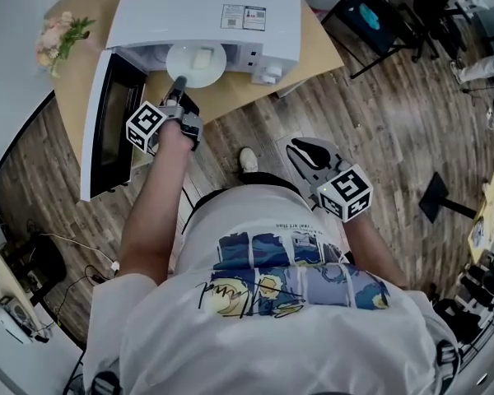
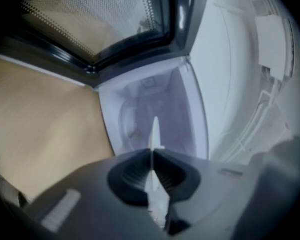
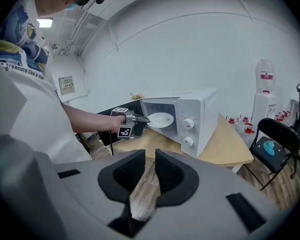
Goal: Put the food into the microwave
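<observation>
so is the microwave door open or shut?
Open: the door is swung wide, cavity exposed, left gripper holding the plate at its mouth.

Flower bunch (image 1: 59,38) on table (image 1: 76,97) corner; black folding chair (image 3: 276,130) on plank floor (image 1: 379,130).

- The head camera looks steeply down from above the person onto the top of the microwave (image 1: 206,15), the desk (image 1: 313,48) and the wood floor (image 1: 379,130). The left tool (image 1: 178,85) and the right tool (image 1: 300,151) are both in frame.
- The left tool's camera sits very near the microwave's open front and faces along its jaws into the cavity.
- The right tool's camera is well back from the desk and faces across the room at the microwave's front.
- All three views share the microwave. The right tool's view also takes in the left tool.
</observation>
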